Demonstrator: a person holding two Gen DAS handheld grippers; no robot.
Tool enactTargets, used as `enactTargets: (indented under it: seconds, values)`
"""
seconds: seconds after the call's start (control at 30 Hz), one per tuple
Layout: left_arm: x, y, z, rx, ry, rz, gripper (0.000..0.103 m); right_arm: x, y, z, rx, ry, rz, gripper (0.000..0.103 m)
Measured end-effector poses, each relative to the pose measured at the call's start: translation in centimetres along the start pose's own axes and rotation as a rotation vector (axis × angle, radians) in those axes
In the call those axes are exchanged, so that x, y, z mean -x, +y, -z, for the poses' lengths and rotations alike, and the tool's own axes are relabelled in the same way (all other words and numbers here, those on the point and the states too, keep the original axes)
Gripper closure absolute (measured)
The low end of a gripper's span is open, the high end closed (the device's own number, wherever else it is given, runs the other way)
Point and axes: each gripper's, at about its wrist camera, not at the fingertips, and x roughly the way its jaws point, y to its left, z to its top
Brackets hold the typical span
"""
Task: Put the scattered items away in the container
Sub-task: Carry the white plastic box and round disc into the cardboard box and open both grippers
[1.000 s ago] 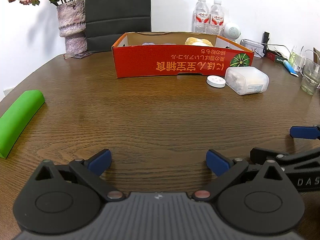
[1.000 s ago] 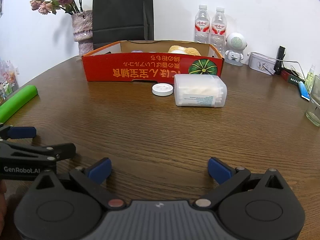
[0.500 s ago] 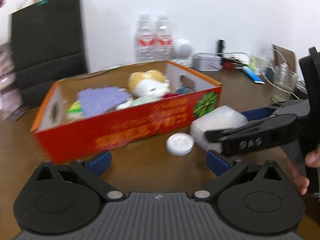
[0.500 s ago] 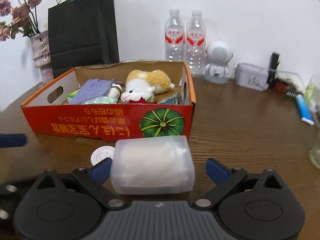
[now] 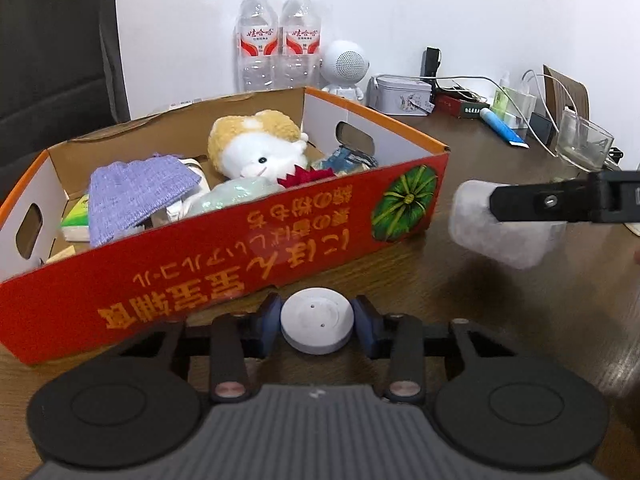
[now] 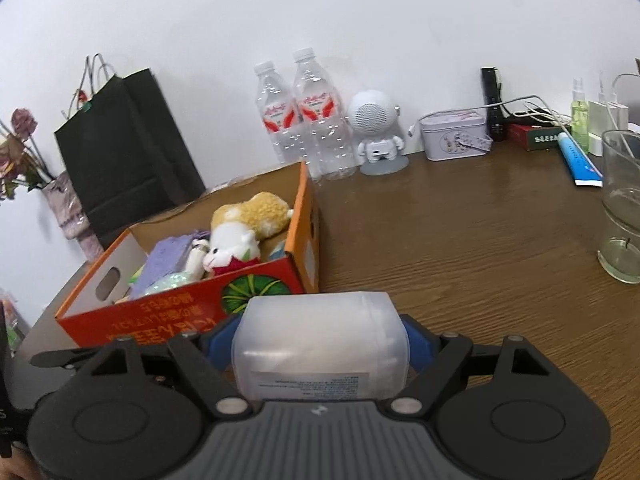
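left tongs [image 5: 317, 322] closing on white round lid [image 5: 317, 319] | right tongs [image 6: 320, 346] pinching frosted plastic box [image 6: 320, 344] | advice: lift both clear over near wall of red carton [image 5: 224, 264], release inside

White round puck [image 5: 317, 320] before red box [image 5: 224, 276], frosted tub [image 6: 320, 344] lifted

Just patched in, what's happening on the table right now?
A person is tidying with two handheld grippers. The left gripper is closing its jaws around the small white round disc in front of the red cardboard box. The right gripper holds the translucent plastic container. Neither item is in the box yet.
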Motion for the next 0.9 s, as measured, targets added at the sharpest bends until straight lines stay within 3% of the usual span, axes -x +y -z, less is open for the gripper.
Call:
enactTargets:
  seconds: [0.1,0.2,0.27,0.37,0.47,0.57,0.73,0.8,0.9]
  values:
    - [1.9,0.0,1.0,0.037,-0.014,0.008,0.063,0.1,1.0,0.4,0.046,-0.001,-0.011,0.021]
    - [6.2,1.6,0.7,0.095,-0.092,0.003,0.063,1.0,2.0,0.5,0.086,-0.012,-0.038,0.021]
    - [9.0,3.9,-1.0,0.149,-0.157,-0.022,0.063,1.8,2.9,0.1,0.103,-0.022,-0.057,0.021]
    - [10.5,8.3,-5.1,0.18,-0.194,-0.07,0.063,2.9,4.6,-2.0,0.127,-0.047,-0.128,0.021]
    - [7.4,12.3,-9.9,0.182,-0.146,-0.121,0.063,2.2,6.6,-5.7,0.153,-0.052,-0.17,0.021]
    - [2.4,15.2,-13.1,0.183,-0.077,-0.241,0.063,-0.3,8.9,-9.3,0.179,-0.034,-0.175,0.021]
    - [-2.5,18.7,-13.1,0.241,-0.033,-0.306,0.061,-5.8,12.0,-12.2,0.211,0.065,-0.212,0.021]
    - [-2.8,19.5,-12.4,0.253,-0.052,-0.296,0.038,-8.2,13.0,-12.7,0.228,0.105,-0.212,0.021]
    - [-2.1,20.2,-11.8,0.254,-0.058,-0.299,0.03,-11.8,14.1,-13.0,0.252,0.148,-0.168,0.021]
